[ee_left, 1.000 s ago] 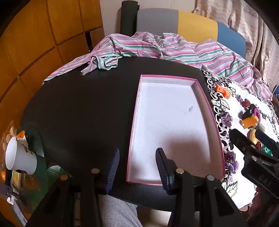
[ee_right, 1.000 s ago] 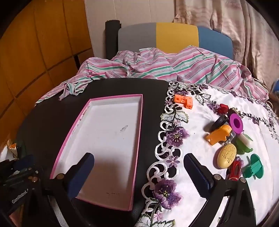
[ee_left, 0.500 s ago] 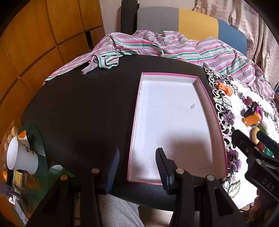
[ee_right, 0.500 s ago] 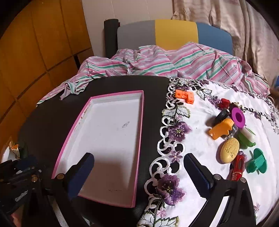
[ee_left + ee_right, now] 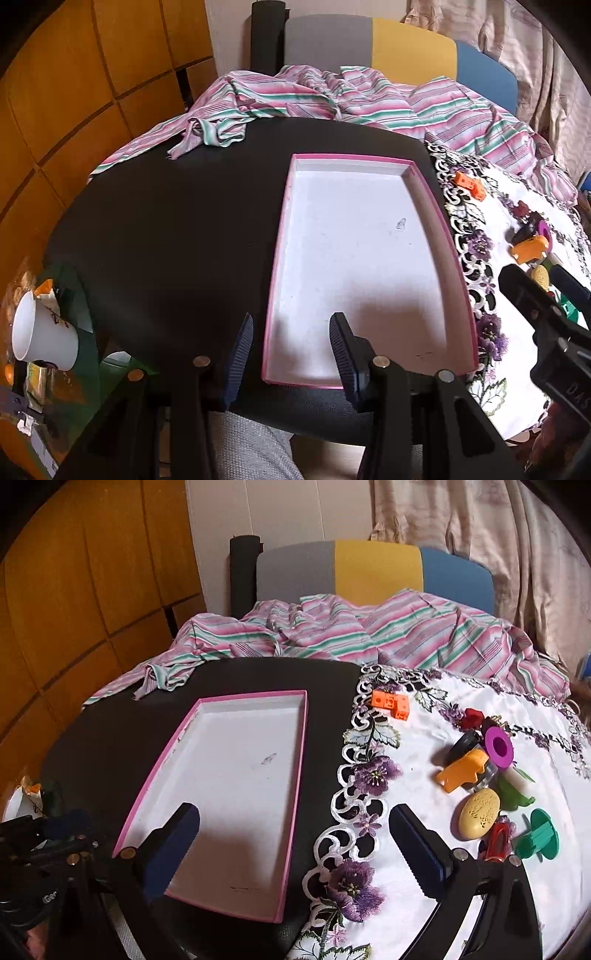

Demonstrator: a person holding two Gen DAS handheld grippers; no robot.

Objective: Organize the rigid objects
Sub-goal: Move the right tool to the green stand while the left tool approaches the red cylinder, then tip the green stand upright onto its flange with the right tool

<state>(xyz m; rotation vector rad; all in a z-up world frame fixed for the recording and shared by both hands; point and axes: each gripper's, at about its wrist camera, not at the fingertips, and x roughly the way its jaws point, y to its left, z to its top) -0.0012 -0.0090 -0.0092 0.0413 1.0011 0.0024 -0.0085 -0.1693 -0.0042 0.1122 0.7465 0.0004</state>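
Note:
A shallow pink-rimmed white tray lies with nothing in it on the black round table. Right of it, on the white embroidered cloth, lie small hard things: an orange block, a purple ring, an orange piece, a cream oval, a red car and a green clip. My left gripper hangs open over the tray's near left corner, holding nothing. My right gripper stands wide open above the tray's right rim and the cloth's lace edge.
A striped pink and green fabric is heaped at the table's far side before a grey, yellow and blue chair back. A white paper cup sits on a low glass stand at the left. Wooden panels line the left wall.
The right wrist view has tilted up slightly, so the tray and toys sit lower in it. The left gripper has kept still and the objects have not moved.

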